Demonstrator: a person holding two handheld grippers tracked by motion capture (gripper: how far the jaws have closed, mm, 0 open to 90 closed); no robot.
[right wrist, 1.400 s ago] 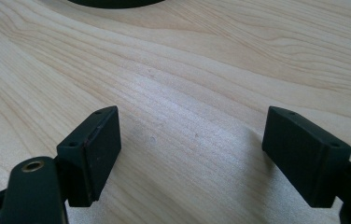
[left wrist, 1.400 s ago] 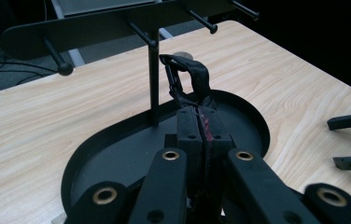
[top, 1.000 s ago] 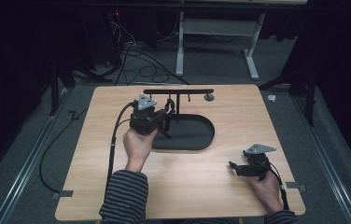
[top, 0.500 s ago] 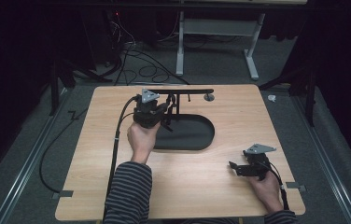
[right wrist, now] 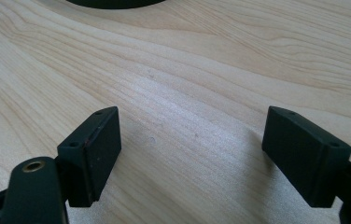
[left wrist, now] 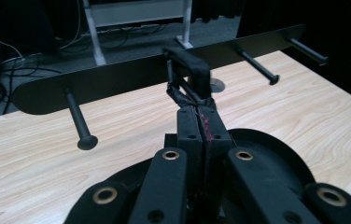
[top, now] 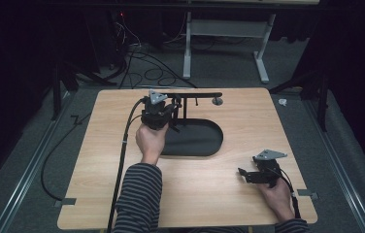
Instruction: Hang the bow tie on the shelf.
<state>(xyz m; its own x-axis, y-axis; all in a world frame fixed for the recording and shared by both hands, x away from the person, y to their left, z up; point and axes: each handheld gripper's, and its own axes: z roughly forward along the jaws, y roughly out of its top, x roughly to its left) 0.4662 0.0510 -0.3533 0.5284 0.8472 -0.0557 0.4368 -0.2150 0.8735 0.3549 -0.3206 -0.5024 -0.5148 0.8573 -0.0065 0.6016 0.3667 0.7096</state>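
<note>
Bare wooden table (top: 98,160), left tool (left wrist: 201,122) clenched on black strap (left wrist: 193,70), right tool (right wrist: 190,154) released

From the high view we are losing the left gripper's (top: 170,108) jaws against the black rack (top: 190,95), so how they stand there is staying unclear, and the person's sleeve (top: 137,199) is running off the bottom edge. In the left gripper view we are seeing a dark strap (left wrist: 190,74) pinched between the jaws, too dim to name, while the black oval base (left wrist: 276,154) is being covered by the gripper body.
</note>
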